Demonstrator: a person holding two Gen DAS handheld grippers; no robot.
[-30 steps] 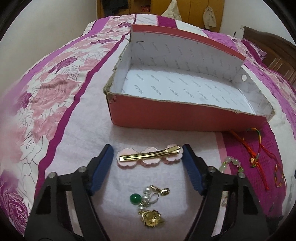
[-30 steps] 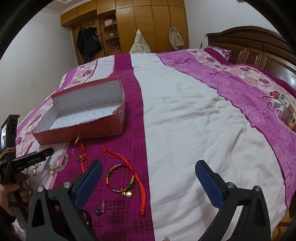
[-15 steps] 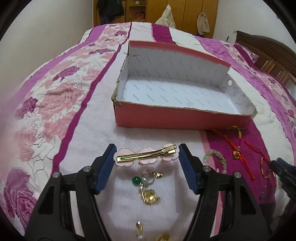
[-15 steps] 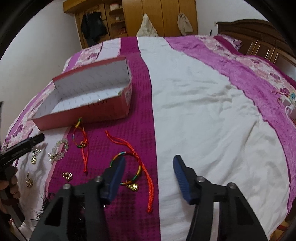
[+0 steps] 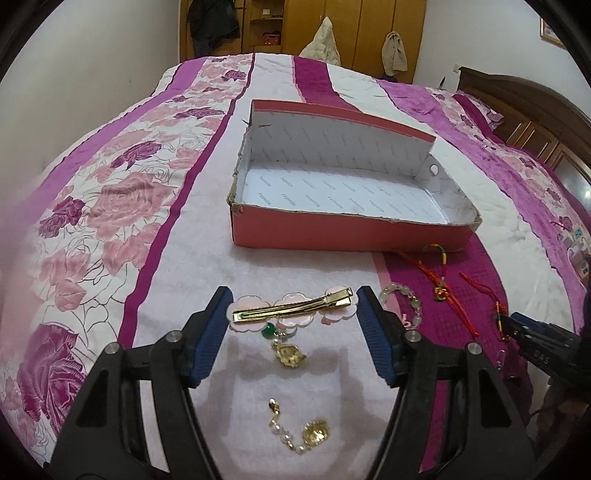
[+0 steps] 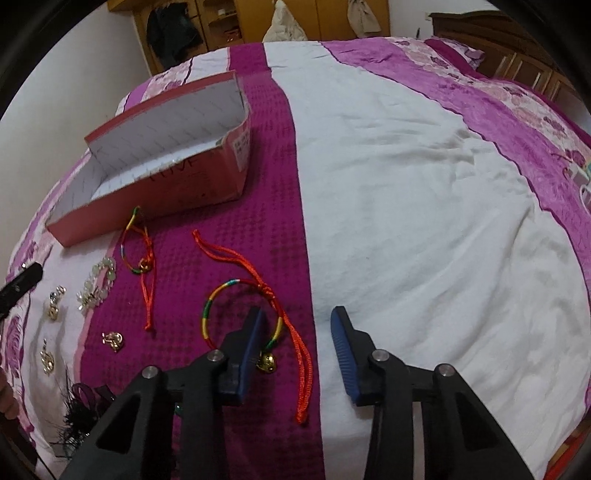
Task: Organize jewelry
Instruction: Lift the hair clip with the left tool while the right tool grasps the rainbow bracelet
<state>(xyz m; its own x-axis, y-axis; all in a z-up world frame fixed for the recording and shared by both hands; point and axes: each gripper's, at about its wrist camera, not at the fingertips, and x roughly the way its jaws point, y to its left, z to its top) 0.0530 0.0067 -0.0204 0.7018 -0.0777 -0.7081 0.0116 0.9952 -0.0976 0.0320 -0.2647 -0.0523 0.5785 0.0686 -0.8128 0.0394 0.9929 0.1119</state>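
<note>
The bed (image 5: 177, 258), under a pink, purple and white floral quilt, fronts wooden wardrobes (image 5: 369, 33). An open red cardboard box (image 5: 343, 232) with white lining lies lengthwise across the left wrist view. The gold bar hair clip on pink petal backing (image 5: 291, 308) lies crosswise, hinge end rightward, between the left hand-held gripper (image 5: 293, 317) fingers, which touch its ends. The right hand-held gripper (image 6: 297, 341) is spread over a multicoloured cord bracelet with gold bell (image 6: 242, 317).

Black feathered piece (image 6: 79, 410) cut by frame edge; box (image 5: 332, 229) lettering too small to read.
</note>
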